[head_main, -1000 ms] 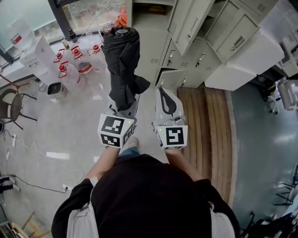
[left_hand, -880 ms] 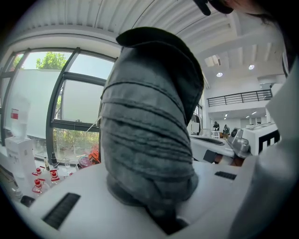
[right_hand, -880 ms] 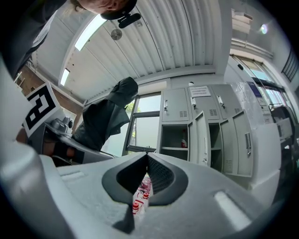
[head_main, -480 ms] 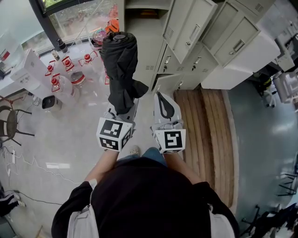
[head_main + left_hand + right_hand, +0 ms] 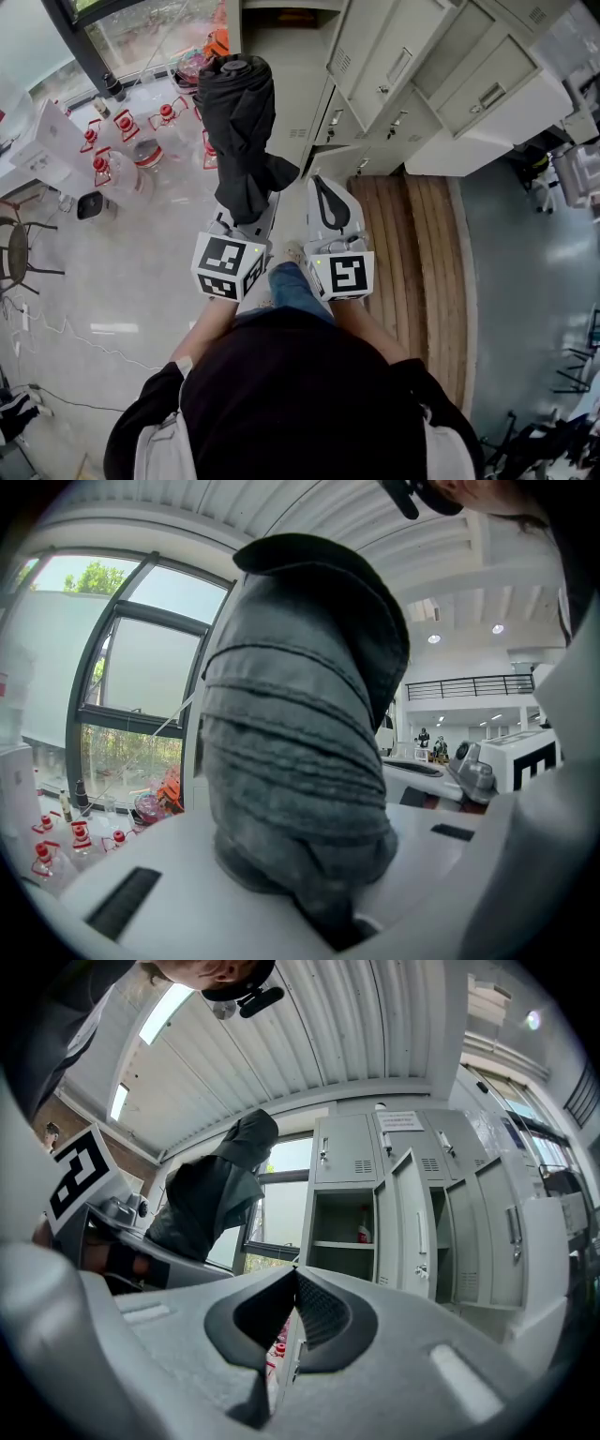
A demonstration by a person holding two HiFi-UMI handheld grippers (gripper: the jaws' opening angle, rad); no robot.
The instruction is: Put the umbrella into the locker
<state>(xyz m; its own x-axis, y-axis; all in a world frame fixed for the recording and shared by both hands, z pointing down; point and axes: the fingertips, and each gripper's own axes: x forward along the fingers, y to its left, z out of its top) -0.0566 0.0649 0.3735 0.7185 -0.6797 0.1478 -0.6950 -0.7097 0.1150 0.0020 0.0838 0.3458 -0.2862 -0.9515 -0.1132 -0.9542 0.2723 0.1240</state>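
Head view: the left claw (image 5: 247, 217) is clamped on the lower end of the folded black umbrella (image 5: 239, 122). The umbrella stands up out of the claw, left of the grey lockers (image 5: 412, 75) and apart from them. The right claw (image 5: 324, 183) is just beside the left one, between the umbrella and the lockers. Its jaws are together with nothing in them.

Left gripper view: the umbrella (image 5: 300, 733) fills the middle of the frame. Its bunched cloth rises from between the jaws of the left claw (image 5: 345, 919), which pinch its narrow bottom end.

Right gripper view: the pads of the right claw (image 5: 292, 1277) meet tip to tip, and the claw is empty. Straight ahead of it is an open locker (image 5: 342, 1232), its door (image 5: 412, 1227) swung out. A bottle (image 5: 363, 1232) stands on the shelf inside. The umbrella (image 5: 220, 1194) is up to the left of the lockers (image 5: 450, 1213), outside them.
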